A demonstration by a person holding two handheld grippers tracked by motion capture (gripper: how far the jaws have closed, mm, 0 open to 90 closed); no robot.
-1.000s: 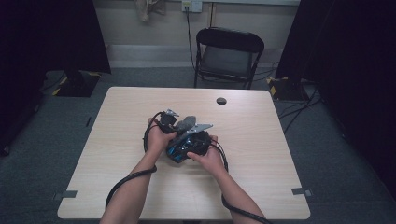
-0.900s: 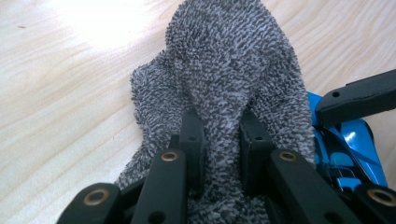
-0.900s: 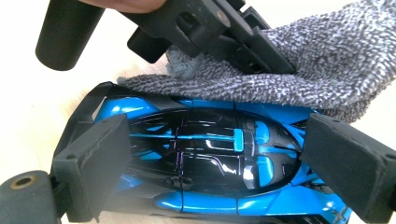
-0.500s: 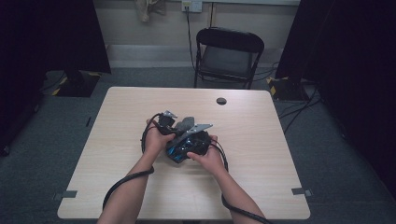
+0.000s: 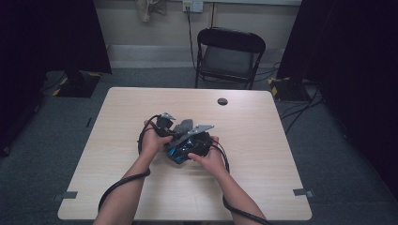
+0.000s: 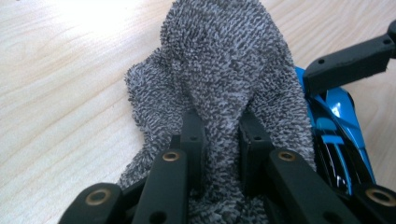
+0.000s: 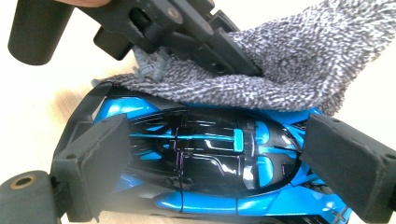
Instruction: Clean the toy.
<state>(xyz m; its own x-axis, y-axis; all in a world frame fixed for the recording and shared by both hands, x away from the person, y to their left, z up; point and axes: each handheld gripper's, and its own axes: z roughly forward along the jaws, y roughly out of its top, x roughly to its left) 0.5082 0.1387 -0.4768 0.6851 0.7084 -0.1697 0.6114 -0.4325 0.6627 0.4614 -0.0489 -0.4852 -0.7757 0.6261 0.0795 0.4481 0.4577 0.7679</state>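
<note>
Near the middle of the worktop point(image 5: 263, 140), the left tongs point(image 6: 219, 135) pinch a grey cloth point(image 6: 224, 70) lying against a blue and black toy car point(image 7: 205, 154), which the right tongs point(image 7: 210, 158) clamp end to end.

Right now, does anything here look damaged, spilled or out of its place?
Nothing stands out. The left gripper pinches a grey cloth, which drapes over one side of a blue and black toy car. The right gripper clamps the car by its two ends. The car's glossy body looks whole, and nothing is spilled on the table.
</note>
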